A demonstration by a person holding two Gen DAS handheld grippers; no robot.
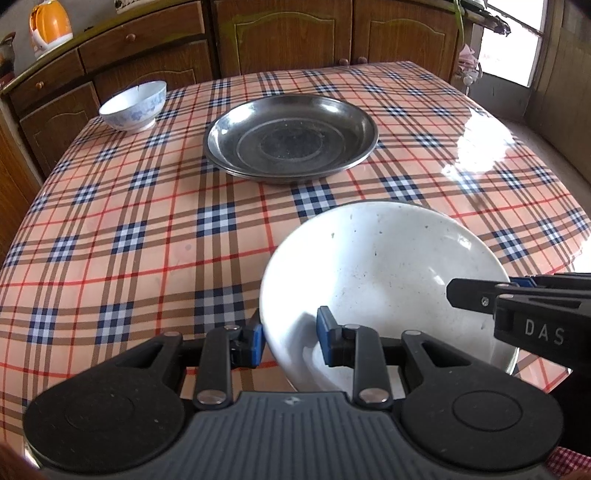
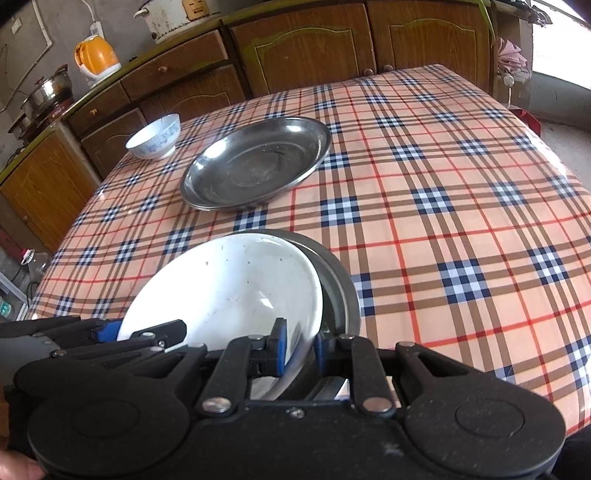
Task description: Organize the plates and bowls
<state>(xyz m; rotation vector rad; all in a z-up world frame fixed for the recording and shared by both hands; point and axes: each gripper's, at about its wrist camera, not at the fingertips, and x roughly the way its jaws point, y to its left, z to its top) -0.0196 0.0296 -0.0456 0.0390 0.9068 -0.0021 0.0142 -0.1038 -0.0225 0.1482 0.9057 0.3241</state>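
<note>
A white bowl [image 1: 384, 277] [image 2: 229, 284] lies tilted in a steel plate [image 2: 341, 284] near the table's front edge. My left gripper [image 1: 290, 336] is shut on the bowl's near-left rim, one blue pad outside and one inside. My right gripper [image 2: 299, 349] is shut on the bowl's right rim. Each gripper shows in the other's view: the right gripper [image 1: 480, 301] and the left gripper [image 2: 144, 330]. A stack of steel plates [image 1: 291, 136] [image 2: 255, 166] sits mid-table. At the far left corner stands a blue-patterned white bowl [image 1: 133, 107] [image 2: 155, 138].
A plaid cloth covers the table [image 1: 147, 240] [image 2: 443, 221]. Wooden cabinets [image 1: 280, 33] [image 2: 303, 48] run close behind it, with an orange kettle [image 1: 51, 26] [image 2: 96, 57] and a steel pot [image 2: 48, 92] on the counter. A window glares at the right.
</note>
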